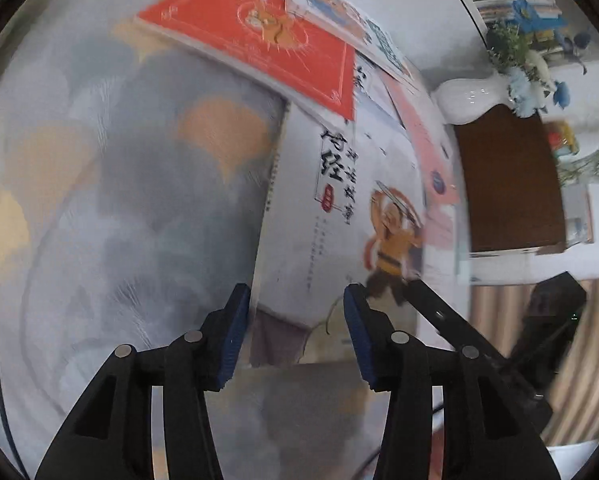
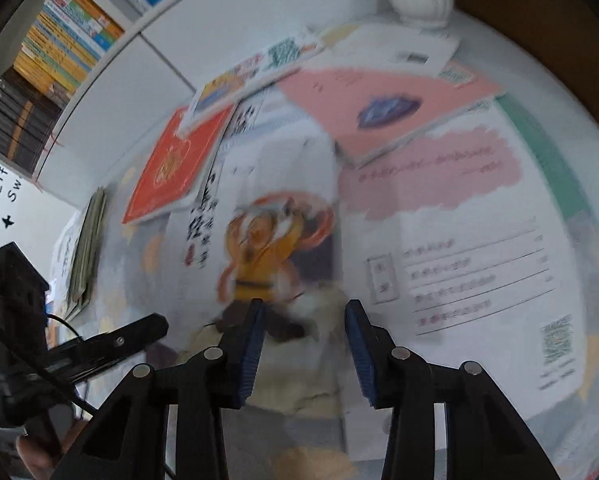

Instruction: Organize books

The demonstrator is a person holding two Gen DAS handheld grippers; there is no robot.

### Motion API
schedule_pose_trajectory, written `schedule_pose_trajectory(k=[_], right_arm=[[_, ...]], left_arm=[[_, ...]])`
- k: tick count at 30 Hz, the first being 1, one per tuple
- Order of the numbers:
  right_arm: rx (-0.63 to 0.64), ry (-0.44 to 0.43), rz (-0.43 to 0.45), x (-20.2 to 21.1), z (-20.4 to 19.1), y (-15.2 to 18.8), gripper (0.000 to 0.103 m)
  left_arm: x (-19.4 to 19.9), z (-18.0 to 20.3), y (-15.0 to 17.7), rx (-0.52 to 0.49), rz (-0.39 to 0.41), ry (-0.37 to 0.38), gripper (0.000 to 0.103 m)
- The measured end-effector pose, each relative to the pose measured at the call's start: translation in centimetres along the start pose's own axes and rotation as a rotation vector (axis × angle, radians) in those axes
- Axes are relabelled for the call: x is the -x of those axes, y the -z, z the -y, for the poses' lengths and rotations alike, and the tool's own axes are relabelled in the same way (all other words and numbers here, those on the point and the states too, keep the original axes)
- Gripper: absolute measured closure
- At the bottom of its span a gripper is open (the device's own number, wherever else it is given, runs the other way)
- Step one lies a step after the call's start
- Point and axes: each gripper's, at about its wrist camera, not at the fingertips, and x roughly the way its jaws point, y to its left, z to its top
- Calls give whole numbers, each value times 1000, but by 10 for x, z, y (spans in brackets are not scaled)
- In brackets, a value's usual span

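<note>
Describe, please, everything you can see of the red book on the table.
The red book is a thin softcover with a glossy red-orange front, a pale line border and a round golden emblem in the middle. It lies flat and closed, cover up. A smaller white and yellow book overlaps its far corner, and its near corner rests on the large white book with the cartoon figure. No claw touches it.

left gripper (image 1: 297, 300) jaws parted, right gripper (image 2: 305, 316) likewise, both angled downward
</note>
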Motion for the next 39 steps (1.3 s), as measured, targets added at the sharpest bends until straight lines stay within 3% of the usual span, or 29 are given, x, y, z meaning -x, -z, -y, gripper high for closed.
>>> schedule_pose_trajectory(k=[4,7,10,13,16,19,22,25,28,34,39], right_arm=[[61,-30,-17,4,1,6,61],[115,-63,-71,7,0,19,61],[172,-168,-163,8,-11,51,62],[274,-154,-201,11,-23,90,63],[274,-182,-242,15,-13,109,63],[238,-173,-253,22,1,101,63],[192,-183,-240,22,12,90,63],[149,-188,-229,17,15,78,63],[130,-206,-246,8,7,74,62],[219,-181,-217,10,1,83,62],[191,-204,-229,12,16,80,60]], left_arm=[[13,-1,29,8,49,21,59],[18,7,64,-37,17,53,59],[21,6,107,-69,-21,2,60],[21,0,140,-44,-72,37,63],[30,-3,165,-45,-89,54,63],[52,-10,154,-17,4,7,63],[67,-25,117,69,115,-38,63],[66,-29,86,83,169,-116,63],[48,-25,70,76,154,-219,63],[31,-13,73,32,134,-308,63],[32,-6,90,9,81,-192,63]])
